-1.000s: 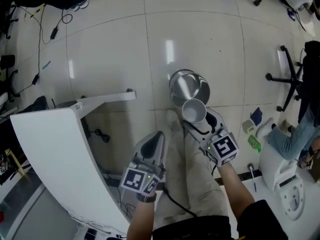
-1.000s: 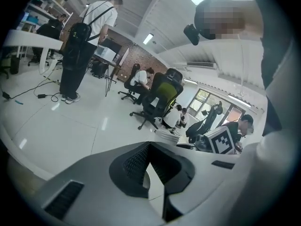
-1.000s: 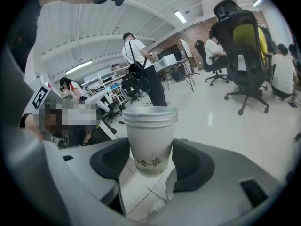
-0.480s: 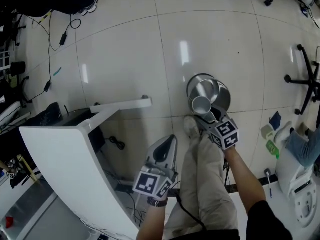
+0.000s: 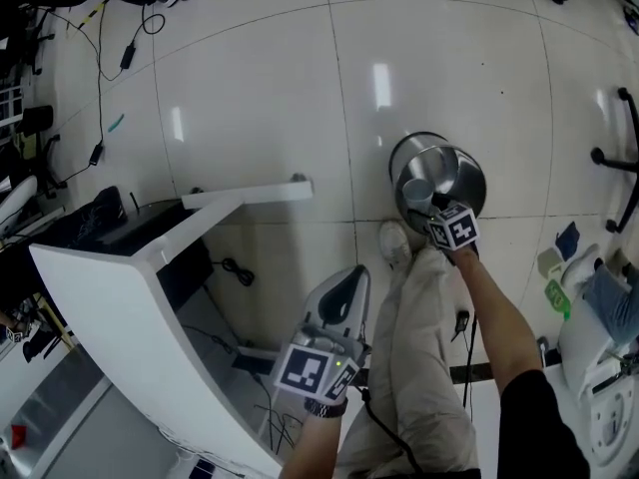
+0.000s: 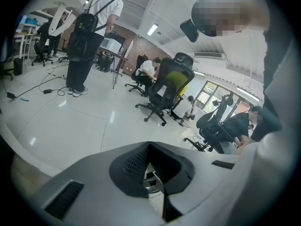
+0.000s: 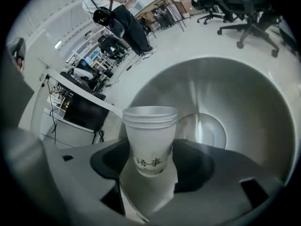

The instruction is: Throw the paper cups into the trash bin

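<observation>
Right hand-held gripper [image 5: 427,208] has come down steeply in the last second. Earlier it rode high and close to the head camera. Now it sits low at the mouth of the bin [image 5: 471,168], about 2 o'clock from head-view centre. The cups [image 5: 417,196] came down with it and look much smaller from above.

Grip unchanged: jaws clamp the lower part of the cups [image 7: 150,135]. In the right gripper view [image 7: 151,161] the bin wall [image 7: 244,102] fills the frame behind them.

Judgement: carry is done, and letting go is the step left. A drop from here should land inside.

Cups: a nested stack with several rims showing at the lip. White paper, dark print near the base, mouth up. No crushing seen.

Bin: round, shiny metal, standing on the tiled floor [image 5: 260,98]; nothing seen inside.

Left hand-held gripper [image 5: 345,283], at 6 o'clock by the person's leg, is a little lower than before. Its jaws meet at the tips [image 6: 149,147], nothing between them. White desk [image 5: 120,287] at 8 o'clock, well apart from the bin.
</observation>
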The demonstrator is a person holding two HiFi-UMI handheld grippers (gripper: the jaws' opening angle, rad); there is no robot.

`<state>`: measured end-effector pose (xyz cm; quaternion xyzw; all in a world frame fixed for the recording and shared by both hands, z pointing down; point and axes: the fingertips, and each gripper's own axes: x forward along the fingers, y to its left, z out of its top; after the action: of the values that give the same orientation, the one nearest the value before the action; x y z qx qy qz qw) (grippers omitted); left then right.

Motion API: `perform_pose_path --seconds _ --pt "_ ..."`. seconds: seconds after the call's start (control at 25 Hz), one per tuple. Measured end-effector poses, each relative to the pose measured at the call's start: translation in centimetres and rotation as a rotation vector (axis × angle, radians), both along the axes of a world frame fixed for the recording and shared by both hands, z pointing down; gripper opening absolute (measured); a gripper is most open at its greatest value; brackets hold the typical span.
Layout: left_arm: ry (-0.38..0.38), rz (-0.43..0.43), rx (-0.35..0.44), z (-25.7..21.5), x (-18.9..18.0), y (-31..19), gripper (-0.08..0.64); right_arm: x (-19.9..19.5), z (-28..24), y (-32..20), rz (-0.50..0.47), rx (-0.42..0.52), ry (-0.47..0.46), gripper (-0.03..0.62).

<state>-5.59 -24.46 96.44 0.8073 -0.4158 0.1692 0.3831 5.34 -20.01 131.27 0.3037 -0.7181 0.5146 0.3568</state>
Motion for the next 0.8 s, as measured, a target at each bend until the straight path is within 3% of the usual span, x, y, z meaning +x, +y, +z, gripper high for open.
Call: perform_pose_path --seconds 0.32,0.52,0.8 --pt "-0.028 -0.053 -0.032 2.6 -2.0 1.4 0.002 -0.7 6.3 1.5 -0.155 -0.167 0.113 0.301" --pt "-0.027 -0.067 -0.044 3.1 -2.0 1.6 0.002 -1.0 7.5 1.5 -0.167 -0.251 0.121 0.316" --pt "-0.013 -0.074 -0.035 2.6 -1.7 0.8 0.002 -0.6 7.2 2.6 -0.139 -0.299 0.085 0.316"
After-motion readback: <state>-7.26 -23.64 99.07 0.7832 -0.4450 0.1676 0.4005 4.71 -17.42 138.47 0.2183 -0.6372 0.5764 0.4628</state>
